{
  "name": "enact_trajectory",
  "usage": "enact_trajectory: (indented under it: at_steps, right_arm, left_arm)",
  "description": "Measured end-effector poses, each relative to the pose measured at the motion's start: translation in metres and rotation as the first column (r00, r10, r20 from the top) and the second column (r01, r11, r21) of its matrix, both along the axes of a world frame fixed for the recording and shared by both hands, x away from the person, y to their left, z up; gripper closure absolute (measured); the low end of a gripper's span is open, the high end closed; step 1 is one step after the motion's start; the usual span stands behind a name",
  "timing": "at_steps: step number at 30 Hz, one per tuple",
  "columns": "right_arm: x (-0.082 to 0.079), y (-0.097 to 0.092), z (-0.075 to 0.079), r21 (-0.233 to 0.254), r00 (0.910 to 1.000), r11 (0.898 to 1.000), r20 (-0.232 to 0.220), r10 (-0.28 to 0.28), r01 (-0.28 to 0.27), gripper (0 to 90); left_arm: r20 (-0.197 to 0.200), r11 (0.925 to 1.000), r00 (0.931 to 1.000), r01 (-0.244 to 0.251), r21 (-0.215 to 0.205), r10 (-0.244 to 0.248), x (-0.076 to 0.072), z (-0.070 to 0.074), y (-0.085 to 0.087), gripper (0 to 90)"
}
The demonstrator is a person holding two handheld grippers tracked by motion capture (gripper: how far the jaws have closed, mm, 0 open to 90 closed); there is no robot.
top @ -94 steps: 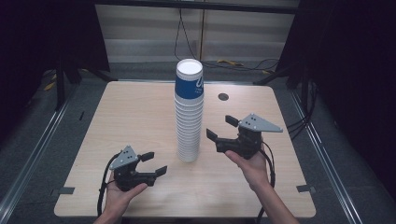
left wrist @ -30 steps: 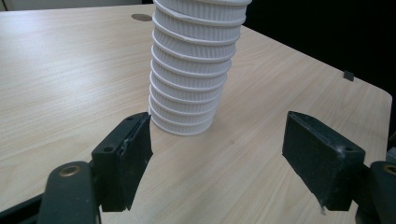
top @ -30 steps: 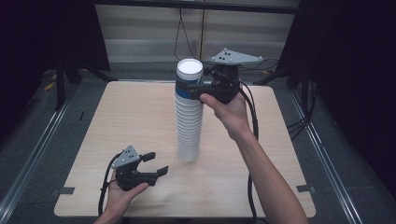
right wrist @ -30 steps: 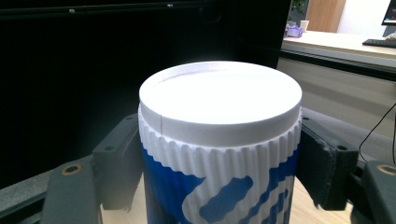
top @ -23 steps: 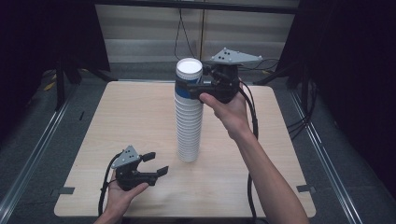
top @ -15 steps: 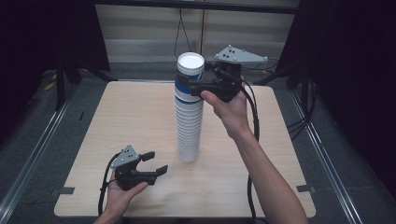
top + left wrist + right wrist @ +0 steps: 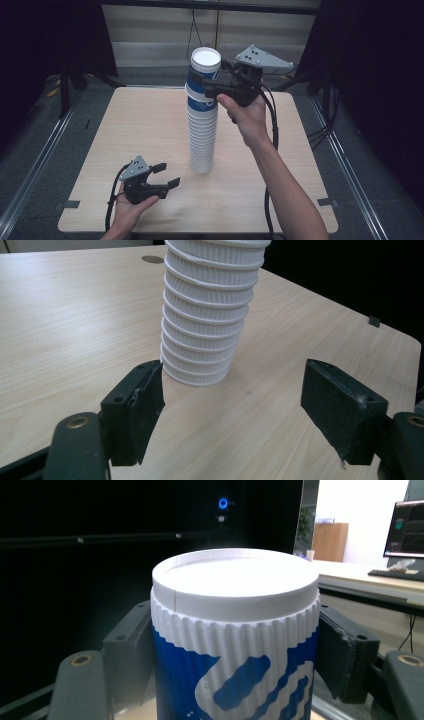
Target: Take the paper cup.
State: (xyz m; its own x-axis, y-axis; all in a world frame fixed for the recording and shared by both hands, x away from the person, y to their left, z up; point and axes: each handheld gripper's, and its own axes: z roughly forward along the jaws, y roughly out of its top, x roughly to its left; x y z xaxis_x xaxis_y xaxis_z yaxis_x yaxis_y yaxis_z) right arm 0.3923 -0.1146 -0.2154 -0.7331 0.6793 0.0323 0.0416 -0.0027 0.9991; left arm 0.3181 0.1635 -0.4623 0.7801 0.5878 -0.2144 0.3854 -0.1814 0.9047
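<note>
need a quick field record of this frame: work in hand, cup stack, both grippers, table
work in hand: taking the top cup off the cup stack
top cup: upside down, blue and white, tilted a little
cup stack: upside-down ribbed white cups, standing mid-table
right gripper: jaws either side of the top cup, pads against its ribbed wall; have just been closing
left gripper: near front edge, jaws apart, nothing between them
table: light wood, dark round spot at far side
</note>
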Motion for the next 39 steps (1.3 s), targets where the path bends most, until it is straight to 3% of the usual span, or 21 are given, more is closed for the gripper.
enact_trajectory:
  at_steps: [7, 25, 31, 39]
  right_arm:
    - [0.0, -0.002, 0.005, 0.041, 0.9996, 0.999, 0.028, 0.002, -0.003, 26.9]
    - [-0.003, -0.011, 0.024, 0.126, 0.9989, 0.992, 0.04, 0.026, -0.031, 27.0]
    - [-0.008, -0.027, 0.034, 0.174, 0.9979, 0.984, 0.061, 0.023, -0.034, 27.0]
    - [-0.017, -0.046, 0.039, 0.175, 0.9972, 0.984, 0.074, -0.008, -0.005, 27.0]
  left_arm:
    - [-0.001, 1.0, 1.0, 0.0, 0.0, 0.0, 0.0, 0.0, 0.0, 25.0]
    - [-0.001, 1.0, 1.0, -0.001, 0.003, 0.001, 0.0, 0.0, 0.0, 25.0]
    - [0.0, 1.0, 1.0, 0.002, 0.004, -0.002, 0.0, 0.0, 0.0, 25.0]
    - [0.001, 1.0, 1.0, -0.002, 0.0, 0.002, 0.0, 0.0, 0.0, 24.9]
